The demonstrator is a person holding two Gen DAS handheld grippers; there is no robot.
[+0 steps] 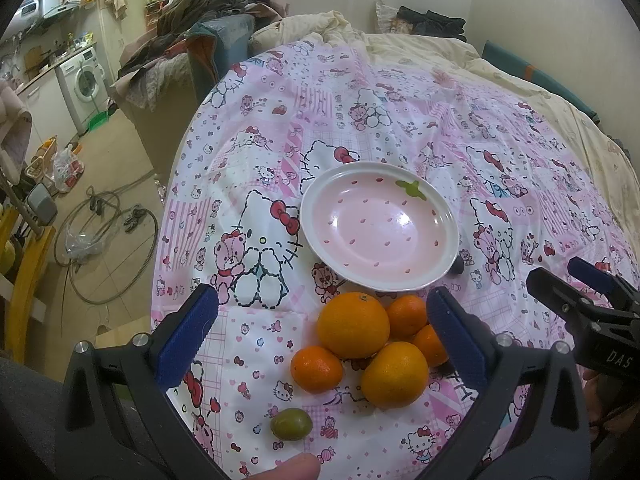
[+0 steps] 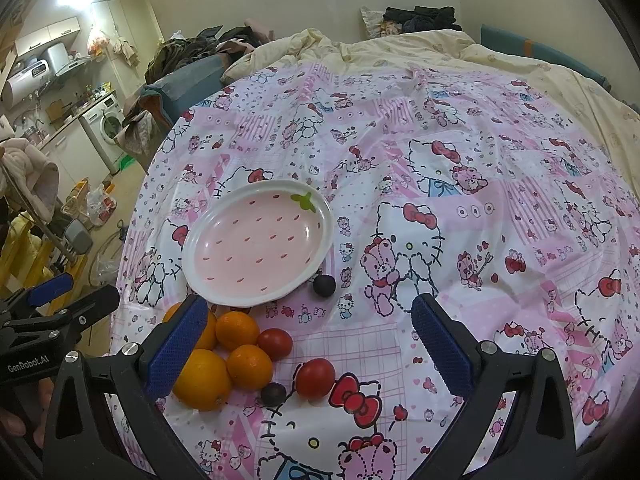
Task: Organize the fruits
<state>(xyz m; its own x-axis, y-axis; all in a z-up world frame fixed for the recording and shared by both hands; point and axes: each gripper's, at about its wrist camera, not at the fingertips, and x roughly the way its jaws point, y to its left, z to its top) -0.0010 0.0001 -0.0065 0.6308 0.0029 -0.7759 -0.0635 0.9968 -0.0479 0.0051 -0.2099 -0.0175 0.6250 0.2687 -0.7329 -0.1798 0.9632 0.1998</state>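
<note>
Fruit pile sits on Hello Kitty cloth (image 2: 460, 168), just near-side of strawberry-print plate (image 1: 400, 280); plate holds nothing. Pile: big orange (image 1: 353, 325) touching 2nd orange (image 1: 394, 374); small mandarins around them, one (image 1: 316, 369) at left edge. Green olive-like fruit (image 1: 291, 423) lies apart, nearer the camera. R view: two tomatoes (image 2: 275, 343), (image 2: 315, 377) beside the oranges, dark plum (image 2: 273, 394) between, 2nd dark plum (image 2: 324, 285) against plate rim. L gripper (image 1: 322, 332) released, jaws wide, straddling the pile w/o contact. R gripper (image 2: 306, 344) likewise spread, nothing held, over the tomatoes. Cloth lies on a bed w/ cream duvet (image 2: 520, 64). Washer (image 1: 82, 82) far left.
</note>
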